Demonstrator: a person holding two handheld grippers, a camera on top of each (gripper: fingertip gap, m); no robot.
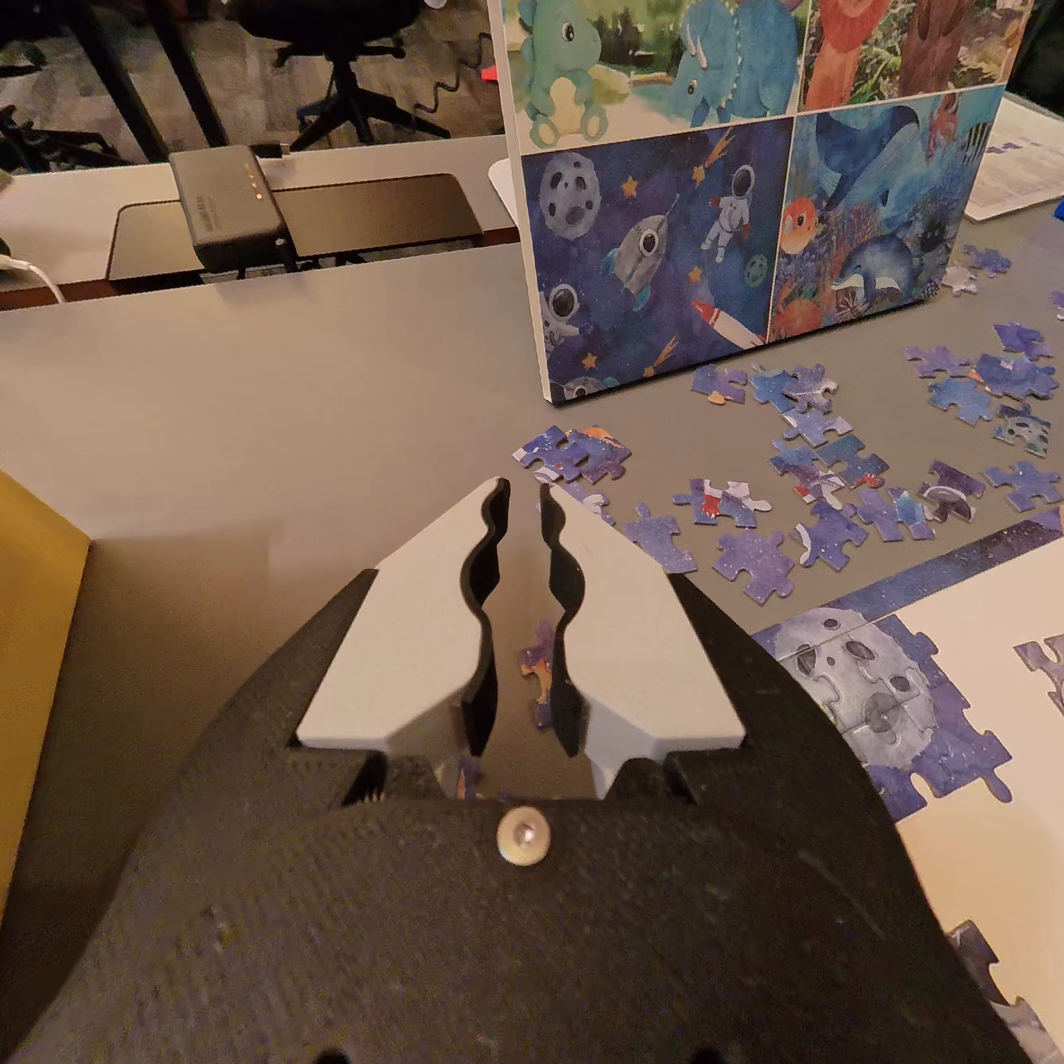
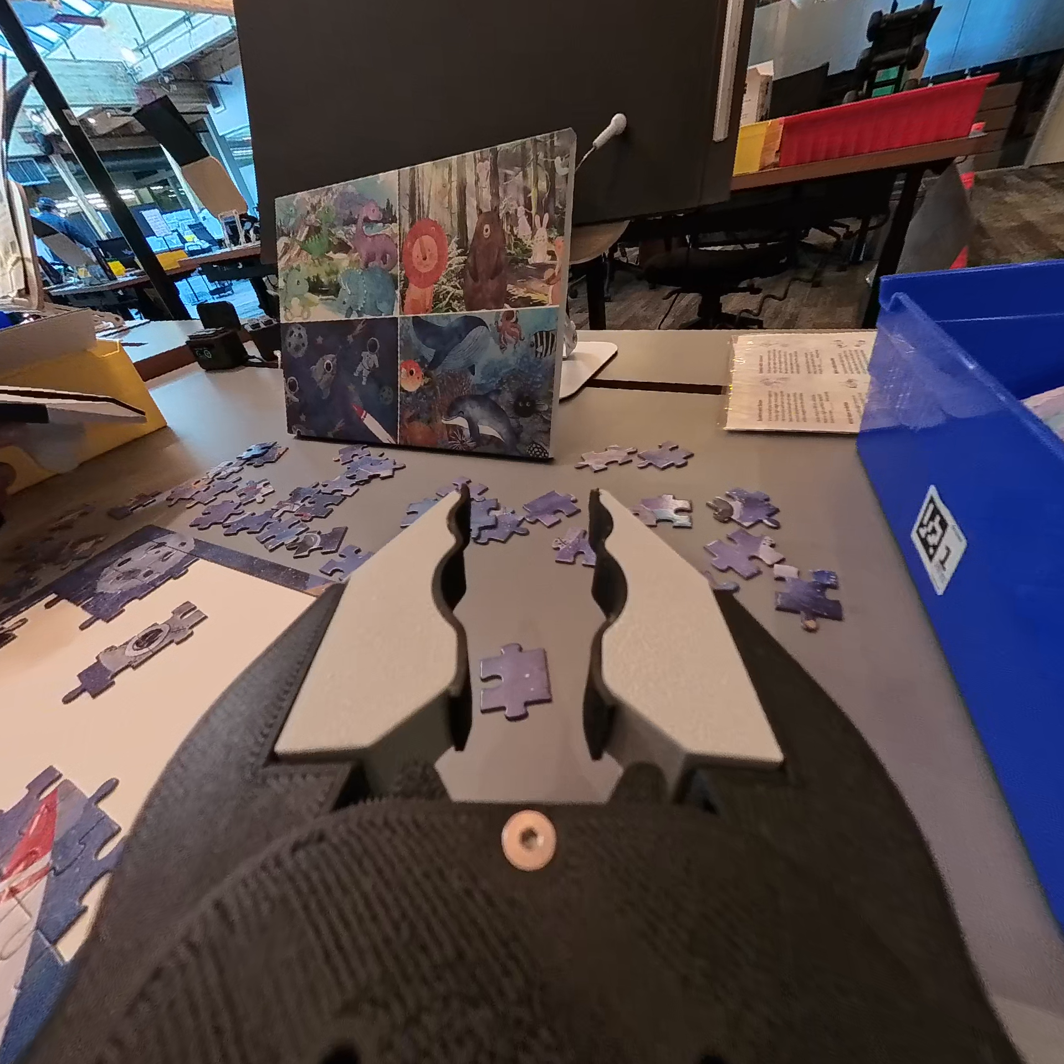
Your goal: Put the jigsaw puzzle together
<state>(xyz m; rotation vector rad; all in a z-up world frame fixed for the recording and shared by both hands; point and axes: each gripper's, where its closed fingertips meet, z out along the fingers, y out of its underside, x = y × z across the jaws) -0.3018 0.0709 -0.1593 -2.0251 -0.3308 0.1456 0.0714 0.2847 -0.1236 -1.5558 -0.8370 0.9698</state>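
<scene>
My left gripper [image 1: 525, 486] hovers over the grey table [image 1: 288, 403] with its fingertips a little apart and only bare table between them. A purple and orange puzzle piece [image 1: 540, 671] shows deeper in the gap, partly hidden by the right finger; the pads do not press on it. Loose purple pieces [image 1: 835, 489] lie just right of the tips. My right gripper [image 2: 529, 498] is wide open above the table. A single purple piece [image 2: 514, 679] lies flat on the table between its fingers, untouched. More loose pieces [image 2: 288, 506] spread ahead of it.
An upright puzzle box [image 1: 748, 219] [image 2: 420, 322] stands behind the pieces. A partly built puzzle on a white board [image 1: 863, 691] [image 2: 132, 564] lies between the grippers. A blue bin [image 2: 979, 518] is at the right, a printed sheet [image 2: 800, 380] behind it, a yellow box [image 2: 86, 380] at the left. My right fingertips sit around 45 cm from my left ones.
</scene>
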